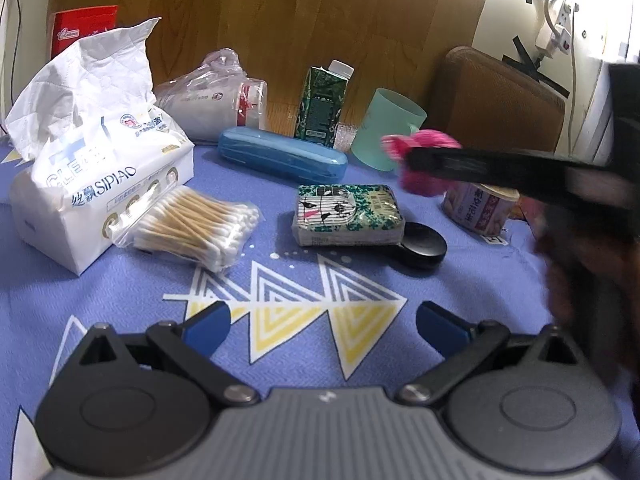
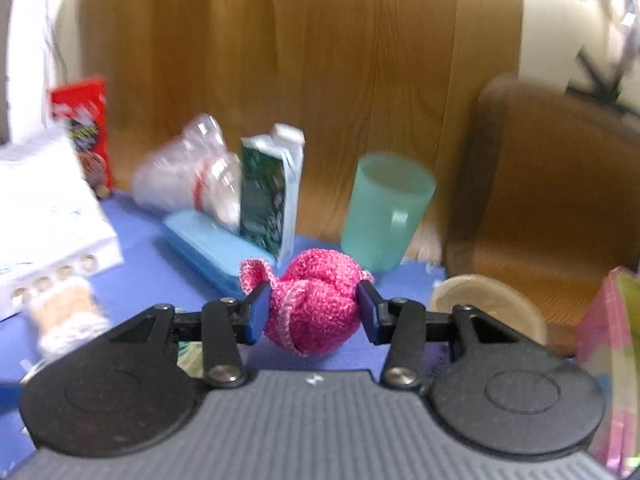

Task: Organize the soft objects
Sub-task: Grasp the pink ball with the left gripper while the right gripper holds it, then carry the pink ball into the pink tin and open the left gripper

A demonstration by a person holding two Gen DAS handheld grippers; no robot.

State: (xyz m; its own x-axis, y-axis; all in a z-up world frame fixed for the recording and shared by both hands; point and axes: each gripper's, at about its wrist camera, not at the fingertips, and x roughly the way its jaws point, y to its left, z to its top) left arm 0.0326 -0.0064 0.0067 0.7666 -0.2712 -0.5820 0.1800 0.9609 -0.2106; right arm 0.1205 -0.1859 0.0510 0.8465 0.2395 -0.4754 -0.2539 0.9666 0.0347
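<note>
The pink crocheted ball [image 2: 314, 304] is up off the desk [image 1: 120, 288], pinched between the two blue pads of the right gripper [image 2: 314, 308]. The jaws are closed only as far as its sides, one pad pressing each flank so the yarn bulges slightly between them; a loose knitted loop hangs at its front. It seems to be held in the air for carrying to wherever the soft things are being gathered, and the blur in the right wrist view fits a gripper in motion. From the left wrist view the same ball [image 1: 424, 160] shows in front of the mint green mug [image 1: 386, 130] and above a small printed can [image 1: 478, 208], with the right gripper's dark arm crossing it.

The left gripper [image 1: 322, 326] hovers low over the patterned blue cloth with its jaws spread wide and nothing between them, probably waiting its turn.

Around lie other likely candidates: a pack of pocket tissues [image 1: 348, 214] resting partly on a black round-headed object [image 1: 420, 246], a bag of cotton swabs [image 1: 192, 230] leaning against the big facial tissue pack [image 1: 96, 184]. Behind stand a blue plastic case [image 1: 282, 158], a green drink carton [image 1: 322, 104], a clear bag of white goods [image 1: 210, 94] and a red box [image 1: 82, 28].
</note>
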